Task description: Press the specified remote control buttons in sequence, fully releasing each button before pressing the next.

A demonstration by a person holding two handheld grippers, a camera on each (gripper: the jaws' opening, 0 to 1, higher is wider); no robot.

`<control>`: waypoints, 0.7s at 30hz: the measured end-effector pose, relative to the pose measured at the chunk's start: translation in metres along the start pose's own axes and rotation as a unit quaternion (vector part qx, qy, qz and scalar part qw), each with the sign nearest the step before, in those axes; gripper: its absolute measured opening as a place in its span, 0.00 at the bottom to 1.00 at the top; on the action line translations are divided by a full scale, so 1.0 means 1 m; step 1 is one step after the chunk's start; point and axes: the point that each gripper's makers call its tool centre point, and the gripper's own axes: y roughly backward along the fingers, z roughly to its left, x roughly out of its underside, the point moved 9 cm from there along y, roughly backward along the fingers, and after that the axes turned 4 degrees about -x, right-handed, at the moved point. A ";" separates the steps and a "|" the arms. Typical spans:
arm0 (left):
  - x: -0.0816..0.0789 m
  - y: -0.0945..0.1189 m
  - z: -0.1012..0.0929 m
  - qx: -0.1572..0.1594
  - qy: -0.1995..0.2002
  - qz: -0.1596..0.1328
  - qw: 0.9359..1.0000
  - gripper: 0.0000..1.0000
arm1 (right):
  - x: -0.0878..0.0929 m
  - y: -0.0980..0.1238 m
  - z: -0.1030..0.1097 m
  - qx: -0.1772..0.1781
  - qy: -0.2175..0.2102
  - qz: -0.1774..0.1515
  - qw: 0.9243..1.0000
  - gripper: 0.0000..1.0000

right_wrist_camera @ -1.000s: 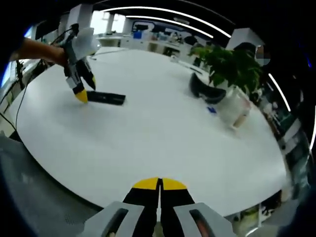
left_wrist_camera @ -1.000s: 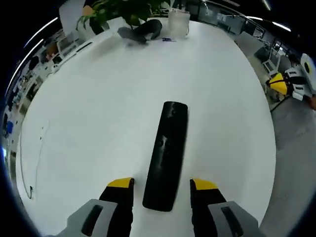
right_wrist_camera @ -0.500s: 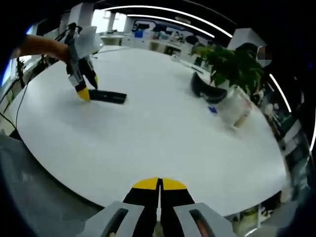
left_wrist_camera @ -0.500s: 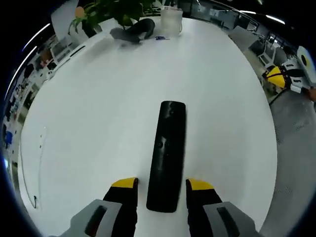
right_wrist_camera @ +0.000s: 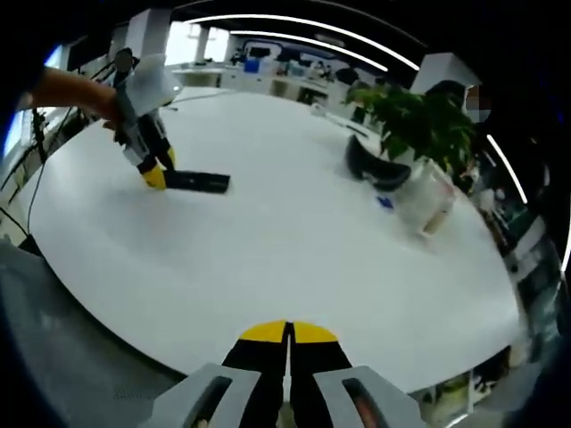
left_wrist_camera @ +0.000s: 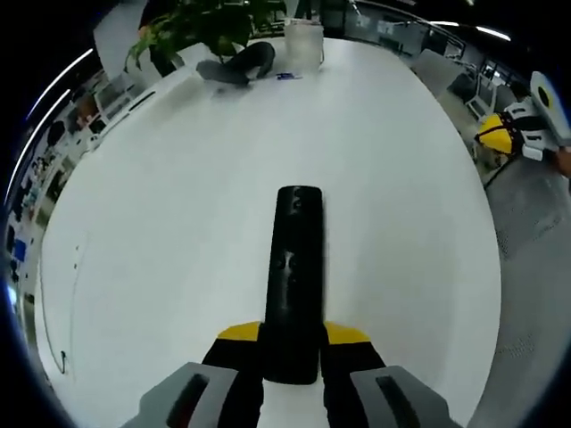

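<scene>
In the left gripper view the left gripper (left_wrist_camera: 292, 337) clamped the remote's (left_wrist_camera: 293, 267) near end at 6 o'clock, seemingly steadying it for pressing, while in the right gripper view the right gripper (right_wrist_camera: 287, 332), jaws together and empty, hung off the table (right_wrist_camera: 294, 241), remote at 10 o'clock.

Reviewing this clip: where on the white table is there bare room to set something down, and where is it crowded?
The white table is bare between the remote control, clamped by the left hand-held gripper, and the right hand-held gripper at the near edge. The stretch beyond the remote's far end is also free. It is crowded at one edge, where the potted plant, dark headset and clear container cluster.
</scene>
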 end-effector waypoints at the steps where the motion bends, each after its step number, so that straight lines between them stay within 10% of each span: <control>1: 0.000 0.000 -0.002 0.000 0.000 0.001 1.000 0.23 | 0.000 0.000 0.000 0.001 0.001 -0.001 1.000 0.00; 21: 0.012 0.009 -0.049 0.005 -0.009 -0.004 1.000 0.23 | 0.001 0.002 0.003 -0.013 -0.011 0.002 1.000 0.00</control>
